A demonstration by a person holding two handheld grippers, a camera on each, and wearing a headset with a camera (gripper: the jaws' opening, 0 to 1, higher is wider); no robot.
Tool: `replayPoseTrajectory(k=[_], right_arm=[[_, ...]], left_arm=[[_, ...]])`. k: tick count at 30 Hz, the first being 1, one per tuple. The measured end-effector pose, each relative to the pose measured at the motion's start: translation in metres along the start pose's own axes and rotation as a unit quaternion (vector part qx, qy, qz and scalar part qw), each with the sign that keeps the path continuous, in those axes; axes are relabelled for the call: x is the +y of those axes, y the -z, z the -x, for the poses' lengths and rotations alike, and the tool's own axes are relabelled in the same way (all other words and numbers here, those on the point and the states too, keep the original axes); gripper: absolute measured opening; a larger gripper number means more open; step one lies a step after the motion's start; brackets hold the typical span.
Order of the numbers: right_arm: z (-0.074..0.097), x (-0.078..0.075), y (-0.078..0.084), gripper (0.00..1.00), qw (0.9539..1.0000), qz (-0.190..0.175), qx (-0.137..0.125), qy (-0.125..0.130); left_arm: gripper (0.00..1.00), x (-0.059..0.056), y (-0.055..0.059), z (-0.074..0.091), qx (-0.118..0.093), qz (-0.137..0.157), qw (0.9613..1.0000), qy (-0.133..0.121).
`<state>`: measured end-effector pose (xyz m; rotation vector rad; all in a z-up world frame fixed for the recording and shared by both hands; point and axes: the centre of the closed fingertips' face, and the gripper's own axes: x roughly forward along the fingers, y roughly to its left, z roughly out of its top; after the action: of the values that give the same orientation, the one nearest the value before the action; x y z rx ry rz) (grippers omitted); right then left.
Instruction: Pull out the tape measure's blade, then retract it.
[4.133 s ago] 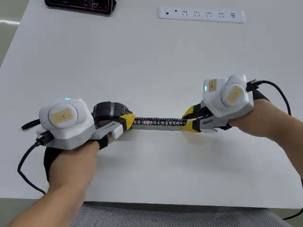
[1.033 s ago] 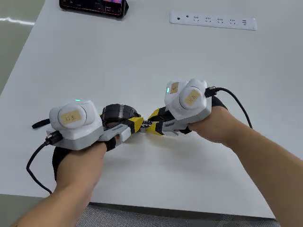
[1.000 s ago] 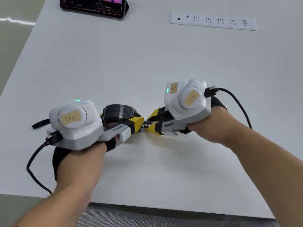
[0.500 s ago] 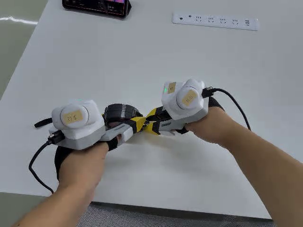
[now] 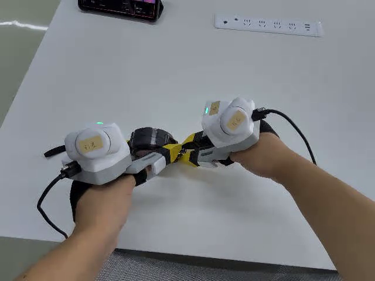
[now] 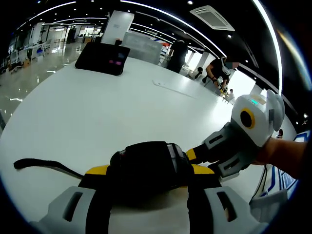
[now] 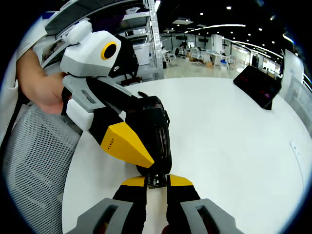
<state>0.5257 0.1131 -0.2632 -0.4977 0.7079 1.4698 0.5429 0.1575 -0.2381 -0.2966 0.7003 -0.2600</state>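
The black tape measure case [image 5: 150, 139] sits on the white table [image 5: 176, 76], and my left gripper [image 5: 162, 154] is shut on it. In the left gripper view the case [image 6: 146, 168] bulges between the yellow-tipped jaws of my left gripper [image 6: 146, 174]. My right gripper [image 5: 187, 155] has come in from the right until its tips nearly touch the case. It is shut on the blade's end hook [image 7: 157, 181], right at the mouth of the case [image 7: 155, 131]. Almost no blade shows. The right gripper view also takes in the left gripper's yellow fingertip [image 7: 124, 144].
A white power strip [image 5: 268, 24] and a dark flat device [image 5: 120, 7] lie at the table's far edge. The case's black strap [image 6: 44, 165] trails on the table. Cables hang off both grippers near the front edge. A mesh chair [image 7: 34, 161] stands below that edge.
Four seconds ago a length of blade stretched between the grippers. Since then the right gripper has moved left to the case and the blade has gone back in. The left gripper has held still.
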Motion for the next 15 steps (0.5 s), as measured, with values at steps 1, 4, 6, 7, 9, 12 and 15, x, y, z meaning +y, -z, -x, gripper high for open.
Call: replayPoseTrajectory(k=[1,4,6,7,9,12,15], right_arm=[[-0.0002,0.0005,0.0002,0.12,1.0000,0.000,0.001,0.000],[0.0000,0.0017,0.0002,0.12,1.0000,-0.008,-0.001,-0.001],[0.0012,0.0020,-0.0003,0.13,0.9998,-0.018,-0.005,-0.002],[0.0017,0.0018,-0.0006,0.13,0.9998,-0.018,-0.007,-0.002],[0.0016,0.0010,0.0001,0.16,0.9998,-0.021,-0.006,-0.001],[0.0019,0.0012,0.0007,0.16,0.9997,-0.022,-0.005,-0.002],[0.0030,0.0013,0.0012,0.17,0.9996,-0.027,-0.006,-0.004]], left_arm=[[0.59,0.0000,0.0002,0.0000,0.000,-0.003,1.0000,0.000],[0.60,-0.0006,0.0006,0.0001,0.001,-0.009,1.0000,0.003],[0.60,-0.0006,0.0005,0.0003,0.003,-0.011,0.9999,0.004],[0.60,-0.0006,0.0004,0.0002,0.003,-0.012,0.9999,0.003],[0.60,-0.0005,0.0002,0.0002,0.002,-0.013,0.9999,0.003],[0.60,-0.0002,0.0001,0.0003,0.004,-0.013,0.9999,0.004],[0.60,-0.0001,0.0001,0.0004,0.004,-0.016,0.9999,0.005]])
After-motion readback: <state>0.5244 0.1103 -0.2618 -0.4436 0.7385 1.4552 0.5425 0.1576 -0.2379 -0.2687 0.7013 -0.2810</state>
